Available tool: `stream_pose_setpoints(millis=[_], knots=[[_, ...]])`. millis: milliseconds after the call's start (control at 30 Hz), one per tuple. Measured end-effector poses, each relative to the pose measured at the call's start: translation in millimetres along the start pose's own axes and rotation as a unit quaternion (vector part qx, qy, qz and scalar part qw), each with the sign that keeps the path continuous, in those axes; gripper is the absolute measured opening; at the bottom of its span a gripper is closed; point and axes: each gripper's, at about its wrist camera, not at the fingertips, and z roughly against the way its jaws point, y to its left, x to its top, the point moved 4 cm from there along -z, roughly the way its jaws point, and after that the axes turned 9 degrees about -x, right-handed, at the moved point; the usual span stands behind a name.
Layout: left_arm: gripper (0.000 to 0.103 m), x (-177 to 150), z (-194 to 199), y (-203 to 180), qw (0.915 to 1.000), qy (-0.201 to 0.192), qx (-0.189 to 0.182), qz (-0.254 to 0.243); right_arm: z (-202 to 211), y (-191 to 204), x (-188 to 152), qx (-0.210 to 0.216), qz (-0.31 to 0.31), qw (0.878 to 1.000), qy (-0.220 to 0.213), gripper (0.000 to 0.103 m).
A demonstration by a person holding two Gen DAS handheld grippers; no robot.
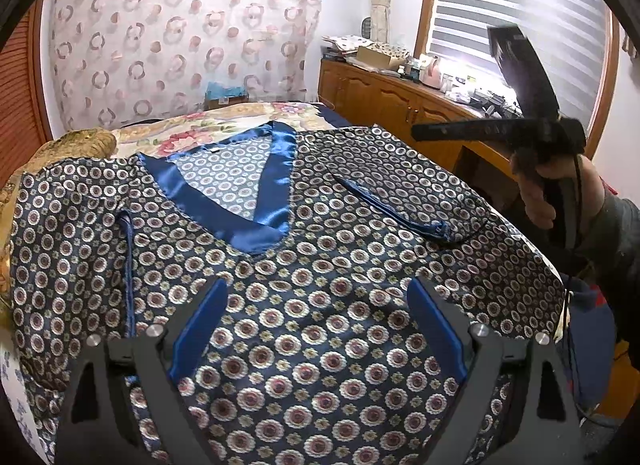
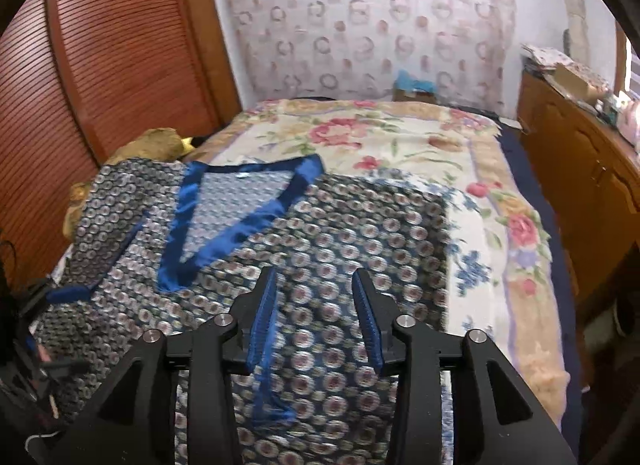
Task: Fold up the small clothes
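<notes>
Both grippers hover unclenched: left gripper [image 1: 316, 329] and right gripper [image 2: 314, 317] above the patterned satin top [image 1: 320, 249] spread across the bed's [image 2: 400, 137] near edge.

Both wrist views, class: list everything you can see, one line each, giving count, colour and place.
Patterned top: one, navy with pale rings, spread flat on the bed, both sleeves folded in.
Collar band: one, shiny blue, V-shaped, at the top's far end.
Blanket: one, cream with pink flowers, covering the bed.
Cushion: one, gold, far left of the bed.
Cabinet: one, brown wood, right of the bed, cluttered top.
Blind: one, white-grey striped, at the window.
Louvred door: one, reddish brown, left.
Left gripper: black, blue pads, jaws open above the top.
Right gripper: same, jaws open, empty.
</notes>
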Motion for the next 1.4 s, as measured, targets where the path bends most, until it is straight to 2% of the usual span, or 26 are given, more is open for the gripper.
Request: stream_pose_setpoints(millis=[100, 167, 233, 433, 633, 867, 1000, 1133, 1400], knots=[[0.092, 6.6, 3.8, 14.5, 0.9999, -0.005, 0.008, 0.002, -4.1, -9.2, -3.2, -0.001, -0.005, 1.0, 0.0, 0.05], [0.092, 11.8, 6.4, 30.6, 0.9998, -0.007, 0.016, 0.009, -10.9, -17.0, -5.0, -0.009, -0.01, 1.0, 0.004, 0.06], [0.092, 16.5, 9.9, 44.7, 0.9996, -0.011, 0.024, 0.012, -18.6, -24.1, -4.9, -0.02, -0.012, 1.0, 0.008, 0.062], [0.092, 32.4, 24.0, 109.0, 0.9964, -0.017, 0.076, 0.033, -47.7, -43.1, 4.2, -0.042, -0.004, 0.999, 0.023, 0.063], [0.092, 39.9, 32.7, 179.6, 0.9893, -0.013, 0.135, 0.054, -71.1, -57.4, 14.4, -0.062, 0.016, 0.997, 0.033, 0.063], [0.092, 46.1, 40.3, 239.2, 0.9817, -0.016, 0.173, 0.078, -96.8, -77.4, 19.8, -0.08, 0.013, 0.996, 0.044, 0.063], [0.092, 48.5, 41.0, 261.0, 0.9798, -0.016, 0.177, 0.091, -105.3, -84.6, 21.9, -0.084, 0.008, 0.995, 0.047, 0.063], [0.081, 49.8, 36.2, 279.1, 0.9792, -0.008, 0.175, 0.102, -114.4, -89.8, 23.4, -0.085, 0.007, 0.995, 0.057, 0.063], [0.057, 50.1, 26.5, 290.2, 0.9797, 0.01, 0.172, 0.103, -128.2, -92.5, 22.7, -0.085, 0.006, 0.994, 0.071, 0.063]])
